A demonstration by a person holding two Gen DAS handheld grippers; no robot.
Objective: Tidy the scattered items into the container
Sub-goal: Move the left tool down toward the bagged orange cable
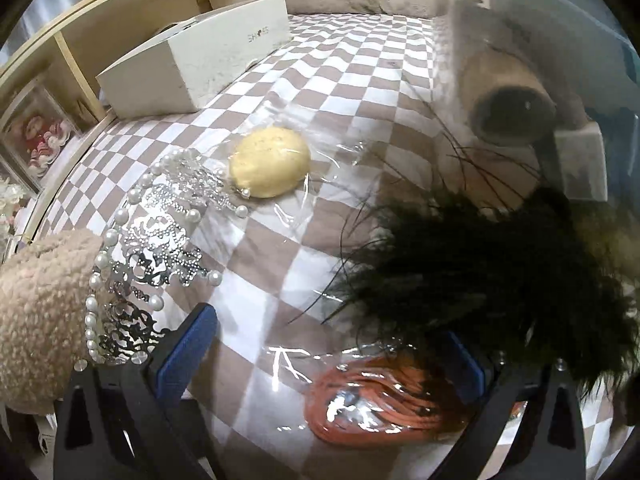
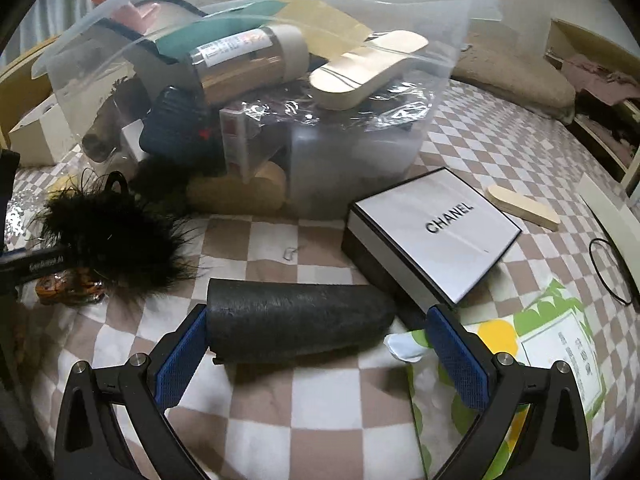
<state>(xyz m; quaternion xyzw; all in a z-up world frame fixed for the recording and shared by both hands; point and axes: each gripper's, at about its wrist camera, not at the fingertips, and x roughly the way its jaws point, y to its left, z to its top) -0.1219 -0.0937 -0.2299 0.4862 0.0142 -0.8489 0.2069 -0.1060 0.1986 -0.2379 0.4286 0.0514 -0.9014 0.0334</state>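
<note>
My left gripper [image 1: 332, 344] is open just above an orange cord in a clear bag [image 1: 380, 404] on the checkered bed. A black feather piece [image 1: 480, 264] lies over its right finger. A silver pearl tiara [image 1: 160, 248] and a yellow round item in plastic [image 1: 270, 168] lie ahead. My right gripper [image 2: 316, 344] is open around a black foam cylinder [image 2: 296, 320] lying crosswise between its fingers. The clear plastic container [image 2: 360, 148] stands behind, heaped with a bottle [image 2: 248, 64], a wooden sole [image 2: 368, 68] and other items. The feather piece [image 2: 116, 236] shows left.
A white Chanel box [image 2: 432, 236] lies right of the cylinder. A second wooden sole [image 2: 524, 208], a green-patterned packet [image 2: 540, 352] and a black hair band [image 2: 612, 272] lie further right. A white shoebox [image 1: 196, 56] and a plush sleeve [image 1: 40, 316] sit at left.
</note>
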